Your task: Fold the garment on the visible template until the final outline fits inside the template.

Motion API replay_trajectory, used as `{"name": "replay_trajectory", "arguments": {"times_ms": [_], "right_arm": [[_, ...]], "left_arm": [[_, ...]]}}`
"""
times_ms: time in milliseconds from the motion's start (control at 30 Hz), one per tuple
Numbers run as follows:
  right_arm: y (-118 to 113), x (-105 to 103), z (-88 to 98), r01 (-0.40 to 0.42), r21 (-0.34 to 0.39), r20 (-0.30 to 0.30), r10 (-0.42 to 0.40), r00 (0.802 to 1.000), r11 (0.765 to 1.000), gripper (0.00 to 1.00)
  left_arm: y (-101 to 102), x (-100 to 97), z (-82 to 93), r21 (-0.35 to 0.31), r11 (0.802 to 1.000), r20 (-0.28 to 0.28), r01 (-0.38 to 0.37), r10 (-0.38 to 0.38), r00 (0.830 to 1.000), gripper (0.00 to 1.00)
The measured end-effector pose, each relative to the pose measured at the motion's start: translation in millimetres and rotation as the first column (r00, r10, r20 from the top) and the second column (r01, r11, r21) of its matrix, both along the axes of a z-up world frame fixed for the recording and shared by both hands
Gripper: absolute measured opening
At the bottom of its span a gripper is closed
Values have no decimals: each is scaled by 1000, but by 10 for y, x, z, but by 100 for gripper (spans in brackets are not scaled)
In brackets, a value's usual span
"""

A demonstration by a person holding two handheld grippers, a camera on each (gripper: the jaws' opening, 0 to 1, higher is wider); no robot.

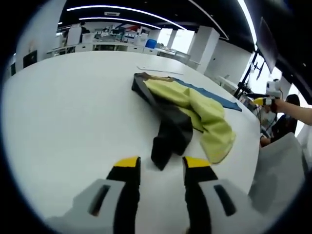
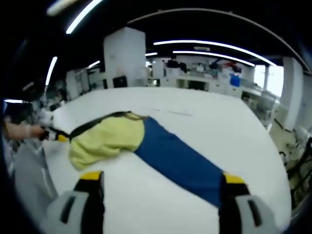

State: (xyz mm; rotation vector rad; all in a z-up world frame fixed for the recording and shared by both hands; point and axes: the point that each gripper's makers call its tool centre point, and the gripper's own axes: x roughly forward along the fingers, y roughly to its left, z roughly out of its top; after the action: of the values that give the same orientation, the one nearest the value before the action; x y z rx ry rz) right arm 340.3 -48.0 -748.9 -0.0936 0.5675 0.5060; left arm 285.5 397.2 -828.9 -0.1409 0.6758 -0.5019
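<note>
Left gripper view: garment [image 1: 187,114] bunched on the table [image 1: 68,107].
Left gripper [image 1: 161,165] jaws apart, empty, garment just ahead; right gripper [image 2: 161,180] wide apart, empty, over the blue template [image 2: 178,158].

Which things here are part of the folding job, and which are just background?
Job:
- garment, yellow-green and black, crumpled on the table
- blue template lying flat, partly under the garment
- left hand-held gripper, open
- right hand-held gripper, open

Lying about:
- white table
- thin strip on the table beyond the garment
- desks and shelves at the back
</note>
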Motion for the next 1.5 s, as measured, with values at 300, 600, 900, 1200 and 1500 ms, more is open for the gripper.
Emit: {"name": "replay_trajectory", "arguments": {"times_ms": [300,600,900,1200,1500], "right_arm": [[95,-104,-25,0,17,-7,0,1000,1000,96],[94,-164,-77,4,23,-22,-3,1000,1000,94],[78,-197,-59,10,26,-21,-10,1000,1000,93],[127,-246,-87,3,23,-33,-2,999,1000,93],[261,-279,16,-33,43,-9,33,999,999,93]], "left_arm": [[40,42,-67,-33,998,-29,-59,59,998,14],[64,3,-94,-92,989,-79,-118,111,991,0],[46,-32,-19,-151,980,-109,-127,111,988,0],[-8,-90,141,-265,950,-165,-166,125,978,0],[141,-190,261,-240,954,-165,-178,140,976,0]]}}
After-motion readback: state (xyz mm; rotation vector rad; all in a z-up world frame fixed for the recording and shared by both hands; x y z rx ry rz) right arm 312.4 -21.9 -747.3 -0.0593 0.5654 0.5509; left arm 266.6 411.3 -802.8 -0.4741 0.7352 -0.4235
